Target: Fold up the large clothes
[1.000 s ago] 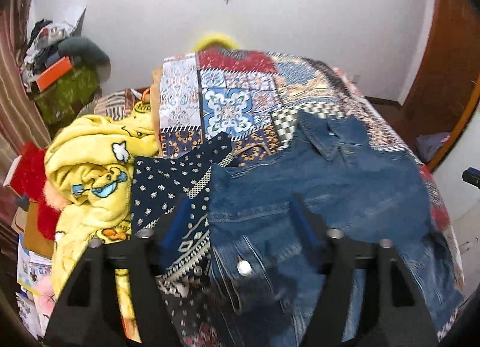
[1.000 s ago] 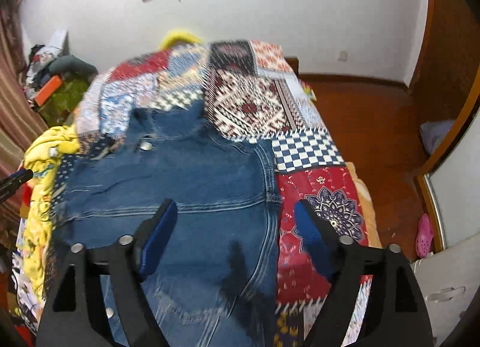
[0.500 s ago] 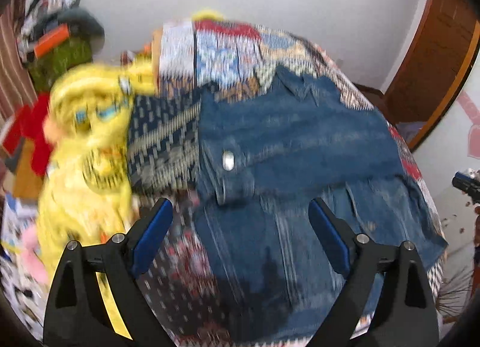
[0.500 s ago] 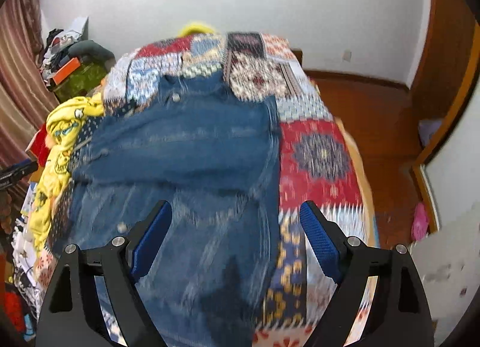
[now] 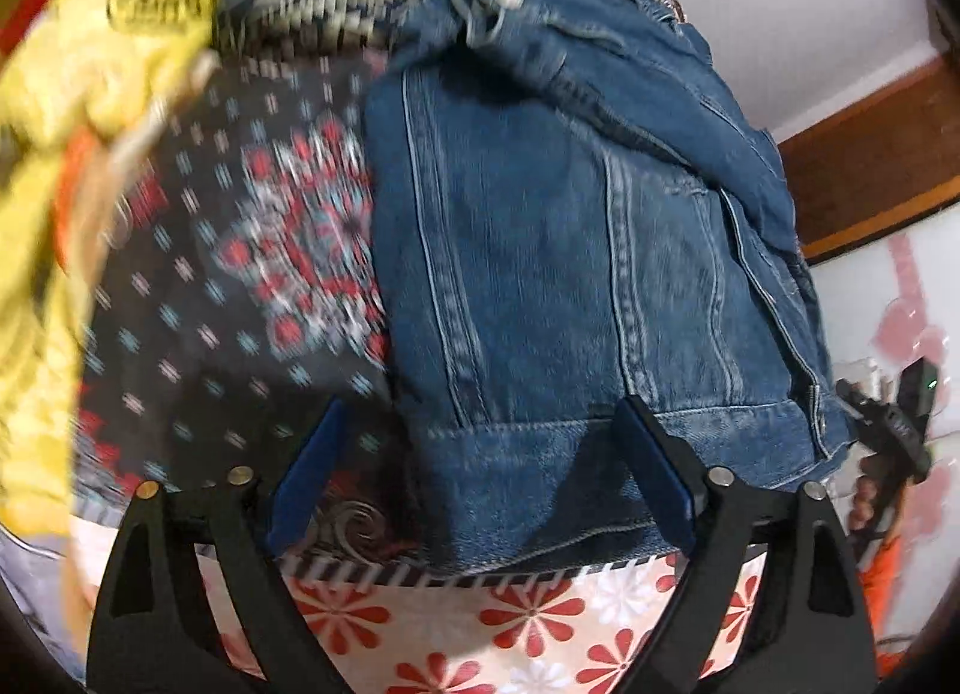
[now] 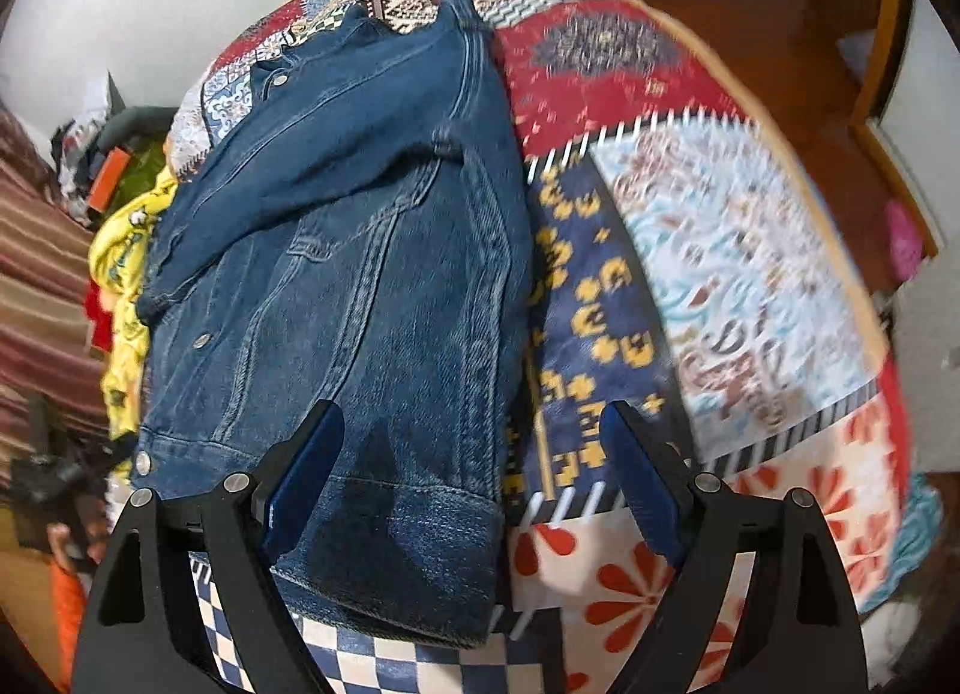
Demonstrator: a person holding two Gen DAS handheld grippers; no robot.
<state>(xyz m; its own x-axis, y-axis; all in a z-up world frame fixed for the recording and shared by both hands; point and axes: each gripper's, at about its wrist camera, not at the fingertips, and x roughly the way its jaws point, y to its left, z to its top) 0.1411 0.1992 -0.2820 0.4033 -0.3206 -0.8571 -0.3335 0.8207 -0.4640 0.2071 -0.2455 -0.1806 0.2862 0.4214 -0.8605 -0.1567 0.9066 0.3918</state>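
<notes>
Denim jacket lies on the patchwork quilt, long axis running near to far, collar far, hem at the near bed edge; sleeves appear folded in across the body. Left gripper is spread wide, holding nothing, straddling the hem's left corner. Right gripper is likewise spread and empty, straddling the hem's right corner. Both sit just short of the hem, about equally near. A likely next step is to pinch both corners and carry the hem toward the collar. A yellow blanket crowds the quilt left of the jacket; nothing blocks the hem.
</notes>
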